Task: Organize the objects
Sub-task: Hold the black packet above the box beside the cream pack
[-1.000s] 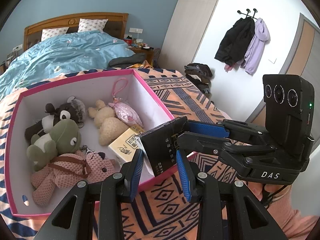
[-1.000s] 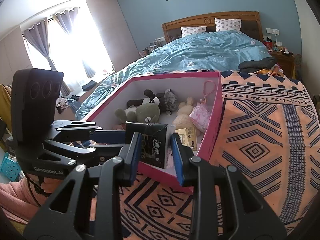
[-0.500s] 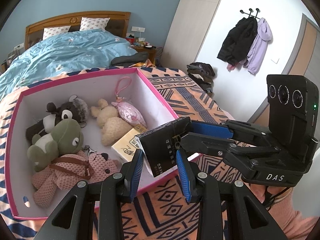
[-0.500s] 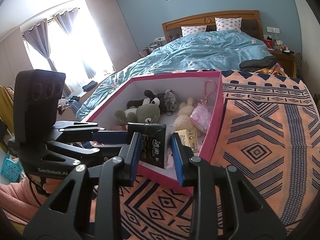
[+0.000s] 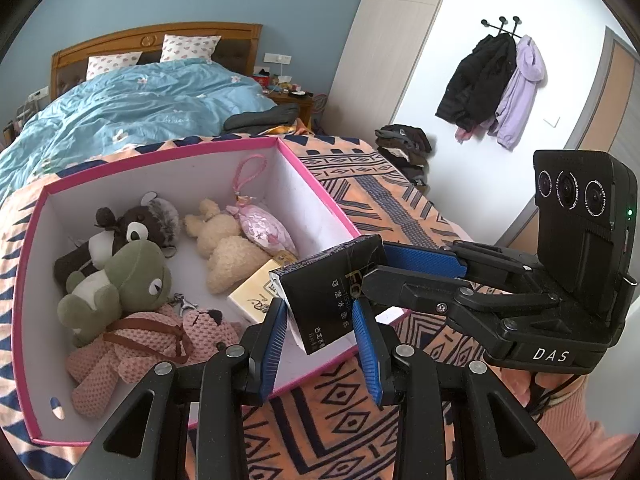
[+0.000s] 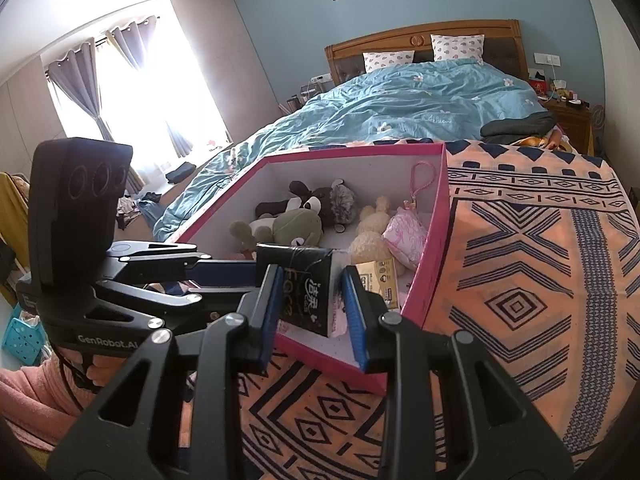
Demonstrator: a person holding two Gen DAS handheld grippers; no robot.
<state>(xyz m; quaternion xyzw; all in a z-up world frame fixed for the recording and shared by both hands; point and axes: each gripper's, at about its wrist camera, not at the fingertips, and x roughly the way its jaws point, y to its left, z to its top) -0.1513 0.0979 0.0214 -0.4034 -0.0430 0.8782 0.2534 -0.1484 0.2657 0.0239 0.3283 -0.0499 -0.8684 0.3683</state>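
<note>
The right gripper (image 5: 374, 266) is clamping the black tissue pack (image 5: 334, 292) between its blue pads, holding it tilted just above the near wall of the pink-rimmed box (image 5: 320, 190). The left gripper (image 5: 322, 338) is sitting with its jaws spread wide on either side of the pack's lower end (whether its pads are touching the pack, I cannot tell). Beyond its fingertips, inside the box, a yellow carton (image 5: 256, 292) and plush toys (image 5: 120, 276) are lying.

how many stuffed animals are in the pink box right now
4 visible: a dark grey one at the back left, a green frog before it, a pink knitted one nearest, a cream one mid-box. Others may be hidden.
</note>
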